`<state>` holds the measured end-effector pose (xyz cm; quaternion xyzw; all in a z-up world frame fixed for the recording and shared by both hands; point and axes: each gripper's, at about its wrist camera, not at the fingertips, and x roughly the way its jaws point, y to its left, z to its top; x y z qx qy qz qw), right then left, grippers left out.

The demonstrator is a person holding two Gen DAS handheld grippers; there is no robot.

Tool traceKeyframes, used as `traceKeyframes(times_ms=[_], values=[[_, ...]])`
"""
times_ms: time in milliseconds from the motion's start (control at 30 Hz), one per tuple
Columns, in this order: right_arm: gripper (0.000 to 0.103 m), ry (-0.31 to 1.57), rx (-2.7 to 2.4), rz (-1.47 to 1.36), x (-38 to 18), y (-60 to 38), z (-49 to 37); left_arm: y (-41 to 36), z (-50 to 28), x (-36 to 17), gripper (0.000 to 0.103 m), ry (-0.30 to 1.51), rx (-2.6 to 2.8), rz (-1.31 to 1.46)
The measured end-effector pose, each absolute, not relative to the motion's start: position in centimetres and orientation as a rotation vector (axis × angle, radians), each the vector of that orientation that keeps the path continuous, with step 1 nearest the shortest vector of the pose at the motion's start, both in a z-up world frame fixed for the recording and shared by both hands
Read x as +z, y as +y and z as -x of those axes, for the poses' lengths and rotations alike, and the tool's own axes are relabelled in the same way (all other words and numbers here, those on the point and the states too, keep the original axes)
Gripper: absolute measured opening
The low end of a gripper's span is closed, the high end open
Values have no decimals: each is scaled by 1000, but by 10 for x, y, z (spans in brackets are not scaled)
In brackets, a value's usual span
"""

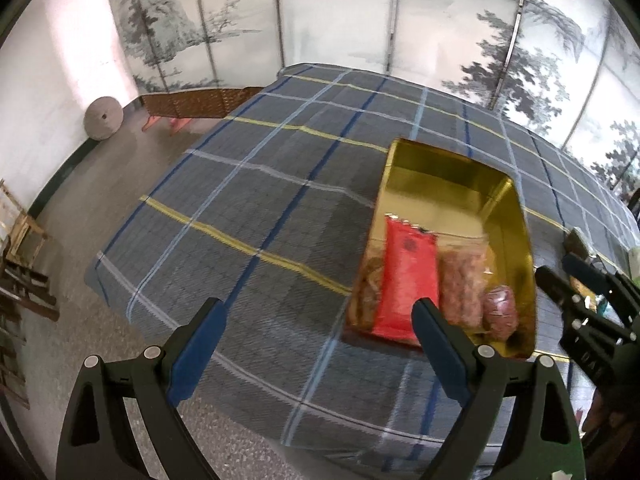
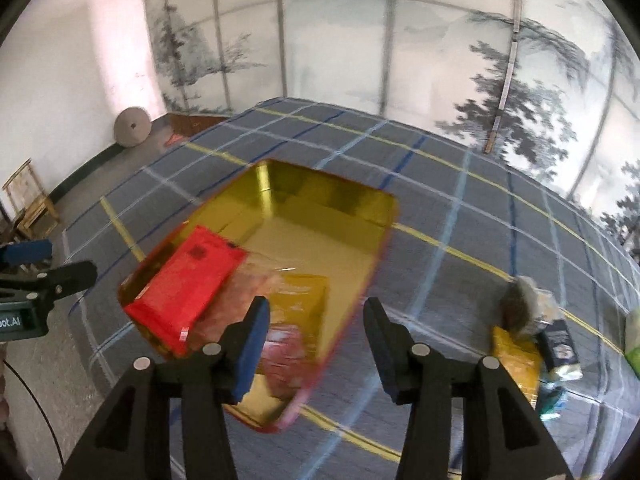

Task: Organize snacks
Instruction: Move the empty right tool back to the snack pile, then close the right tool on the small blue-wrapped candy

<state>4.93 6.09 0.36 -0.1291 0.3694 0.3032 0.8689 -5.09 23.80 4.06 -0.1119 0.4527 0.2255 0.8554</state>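
A gold metal tin (image 1: 444, 168) (image 2: 320, 216) sits on the plaid cloth. Inside lie a red packet (image 1: 406, 276) (image 2: 184, 284), a clear bag of pinkish snacks (image 1: 460, 284) (image 2: 248, 284) and a small dark-red packet (image 1: 500, 306) (image 2: 282, 354). My left gripper (image 1: 318, 318) is open over the cloth, left of the tin's near end, nothing between its fingers. My right gripper (image 2: 316, 320) hangs open above the tin's near right corner, with nothing pinched between its pads. Loose snacks (image 2: 520, 312) lie right of the tin.
The plaid cloth (image 1: 260, 200) covers a large table that drops off to a grey floor at left. A folding screen (image 1: 340, 20) with painted trees stands behind. A round stone disc (image 1: 103, 119) leans on the white wall. Wooden furniture (image 1: 24, 248) stands at far left.
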Motion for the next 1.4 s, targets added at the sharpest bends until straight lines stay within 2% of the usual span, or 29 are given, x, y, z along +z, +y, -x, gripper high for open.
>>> traceKeyframes(times_ms=[333, 600, 1067, 1167, 1400], values=[[49, 783, 385, 183, 9, -49, -104, 190, 22, 45, 92, 959, 374, 168], [49, 861, 245, 149, -22, -131, -116, 147, -4, 42, 92, 973, 285, 118], [49, 934, 272, 91, -67, -153, -134, 74, -43, 24, 92, 1021, 174, 29], [36, 941, 296, 80, -70, -154, -139, 56, -54, 18, 92, 1024, 148, 10], [32, 928, 330, 87, -71, -158, -131, 17, -81, 3, 92, 1037, 67, 18]])
